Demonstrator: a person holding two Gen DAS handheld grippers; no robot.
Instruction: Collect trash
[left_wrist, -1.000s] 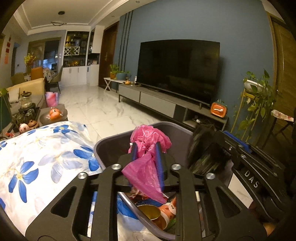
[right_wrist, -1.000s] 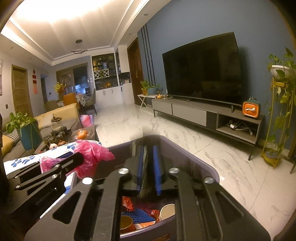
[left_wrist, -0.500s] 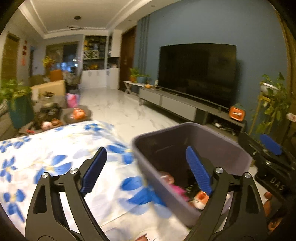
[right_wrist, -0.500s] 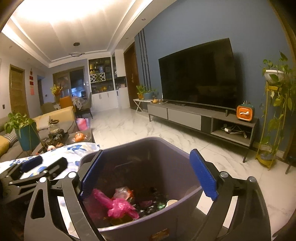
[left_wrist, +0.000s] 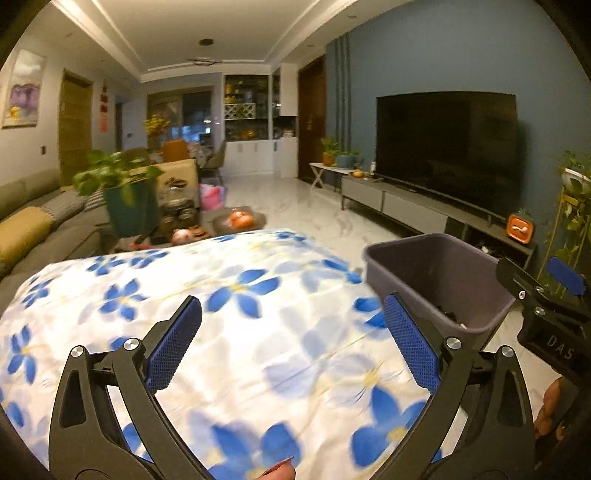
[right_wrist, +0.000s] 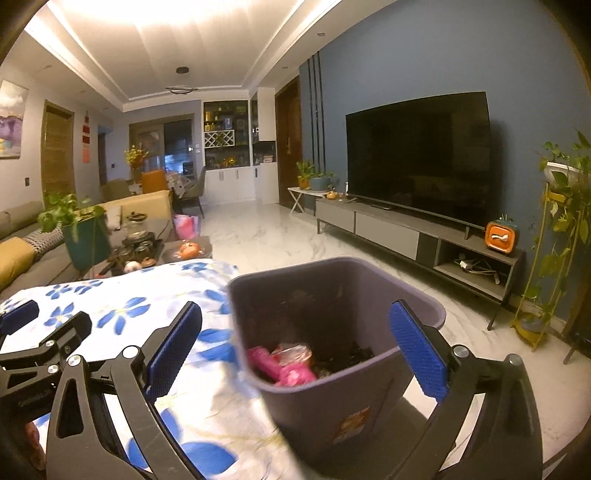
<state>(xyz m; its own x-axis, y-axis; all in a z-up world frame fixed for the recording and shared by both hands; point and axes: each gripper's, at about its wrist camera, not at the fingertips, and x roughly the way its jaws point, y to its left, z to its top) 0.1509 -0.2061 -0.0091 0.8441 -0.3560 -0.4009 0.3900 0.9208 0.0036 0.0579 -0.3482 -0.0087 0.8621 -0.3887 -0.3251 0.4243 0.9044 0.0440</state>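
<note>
A grey-purple trash bin (right_wrist: 343, 302) stands on the floor at the right edge of the table; it also shows in the left wrist view (left_wrist: 439, 273). Inside it lie a pink plastic bag (right_wrist: 280, 369) and other scraps. My left gripper (left_wrist: 293, 341) is open and empty above the white tablecloth with blue flowers (left_wrist: 229, 306). My right gripper (right_wrist: 295, 345) is open and empty, held above the bin's near rim. Each gripper shows at the edge of the other's view.
A low tea table (right_wrist: 147, 251) with jars, a potted plant (left_wrist: 125, 199) and a sofa (left_wrist: 33, 229) lie beyond the table at left. A TV (right_wrist: 417, 158) on a long cabinet (right_wrist: 413, 236) and a plant stand (right_wrist: 561, 236) line the right wall.
My left gripper opened and let the pink bag fall into the bin, then swung left over the tablecloth. My right gripper also opened and drew back from the bin.
</note>
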